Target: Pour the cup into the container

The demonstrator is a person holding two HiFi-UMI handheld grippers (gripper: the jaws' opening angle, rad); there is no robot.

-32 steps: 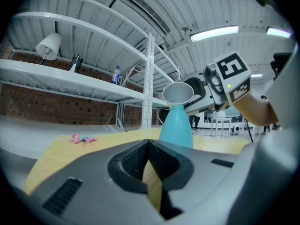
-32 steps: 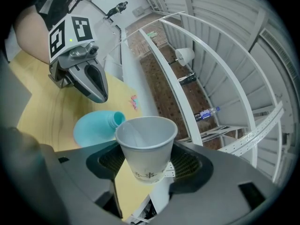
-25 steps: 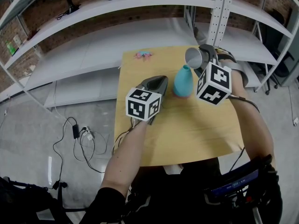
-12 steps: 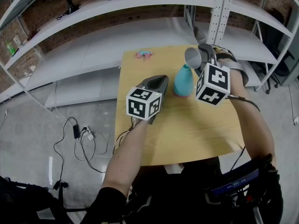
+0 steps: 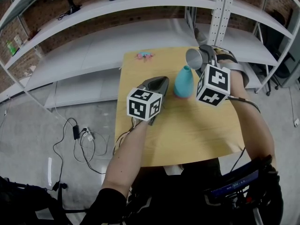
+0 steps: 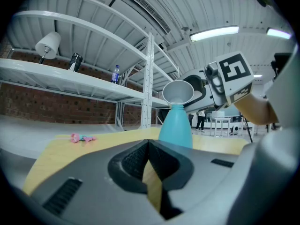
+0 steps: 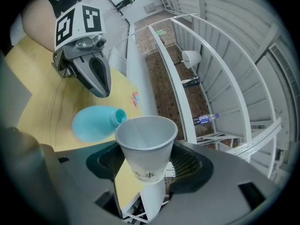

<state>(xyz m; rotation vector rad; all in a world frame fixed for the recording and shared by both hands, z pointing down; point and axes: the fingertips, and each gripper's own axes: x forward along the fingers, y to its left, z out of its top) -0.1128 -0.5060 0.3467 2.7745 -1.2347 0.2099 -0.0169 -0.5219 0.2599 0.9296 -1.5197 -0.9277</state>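
Upper right of centre in the head view, the cup point(image 5: 193, 57) lies tipped, its rim right over the mouth of the teal container point(image 5: 183, 82), evidently to pour; the right gripper point(image 7: 148, 165) clamps its lower wall; the left gripper point(image 6: 150, 168), jaws together and empty, hovers nearby above the table point(image 5: 187, 135), likely held clear of the pour.

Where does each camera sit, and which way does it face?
Head view: on the person's head, facing down at the table; left gripper, right gripper, forearms show.
Left gripper view: on that gripper, facing the blue container; shut fingers show.
Right gripper view: on that gripper, facing shelves; fingers grip the cup.
All share the container.
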